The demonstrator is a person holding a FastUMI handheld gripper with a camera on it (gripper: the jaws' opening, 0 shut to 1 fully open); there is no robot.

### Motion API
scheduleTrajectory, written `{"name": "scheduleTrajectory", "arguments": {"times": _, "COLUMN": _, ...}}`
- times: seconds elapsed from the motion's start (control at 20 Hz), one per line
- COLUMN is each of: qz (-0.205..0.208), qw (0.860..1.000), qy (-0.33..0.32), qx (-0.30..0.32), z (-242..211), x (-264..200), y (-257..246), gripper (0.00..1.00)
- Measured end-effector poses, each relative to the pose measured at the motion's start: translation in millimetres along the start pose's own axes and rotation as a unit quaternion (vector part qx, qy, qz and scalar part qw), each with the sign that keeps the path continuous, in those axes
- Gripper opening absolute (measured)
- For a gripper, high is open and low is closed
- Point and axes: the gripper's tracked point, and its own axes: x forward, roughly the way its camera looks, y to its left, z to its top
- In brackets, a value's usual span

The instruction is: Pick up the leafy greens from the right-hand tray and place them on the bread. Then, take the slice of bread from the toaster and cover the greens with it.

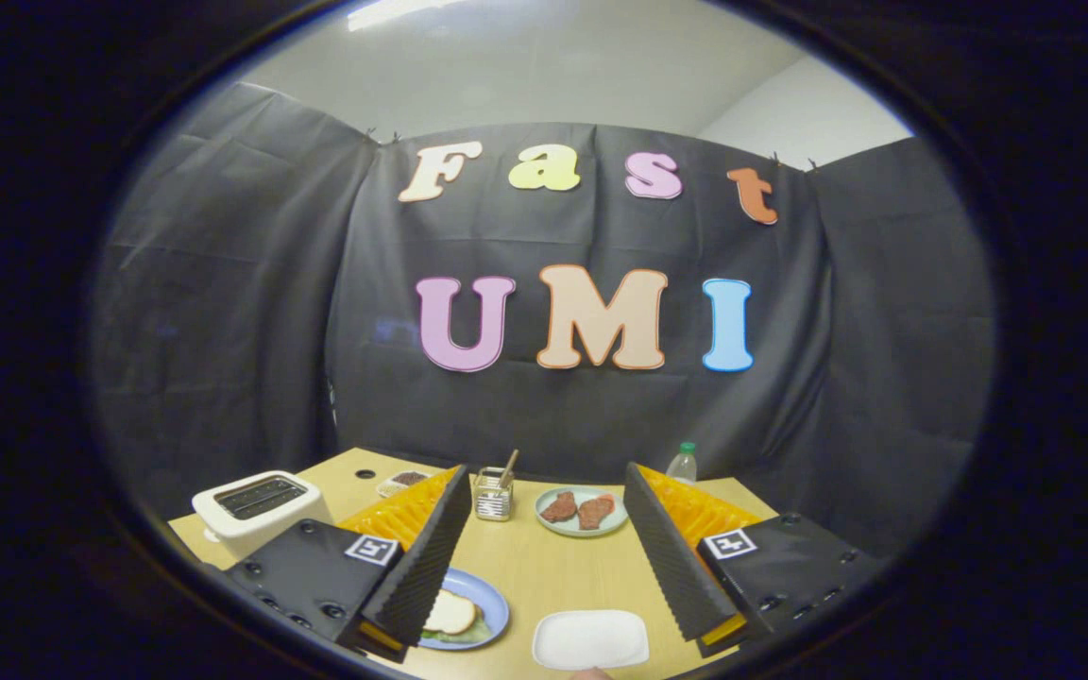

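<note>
Gripper (544, 557), ribbed pads, square tags, seemingly screwed black mounts

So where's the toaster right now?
The white toaster stands on the wooden table off to the left, just beyond the open claw's left finger.

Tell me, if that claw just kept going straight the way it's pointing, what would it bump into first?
Probably nothing on the table. The claw is open and aimed above the plate of meat, toward the black cloth wall; depth is hard to judge.
</note>
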Motion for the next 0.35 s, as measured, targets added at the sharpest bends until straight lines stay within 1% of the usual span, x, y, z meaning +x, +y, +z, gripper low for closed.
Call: {"name": "scheduleTrajectory", "arguments": {"times": 0.35, "qz": -0.020, "qw": 0.999, "qy": -0.025, "qx": 0.004, "z": 16.7, "x": -0.1, "y": -3.6, "gripper": 1.00}}
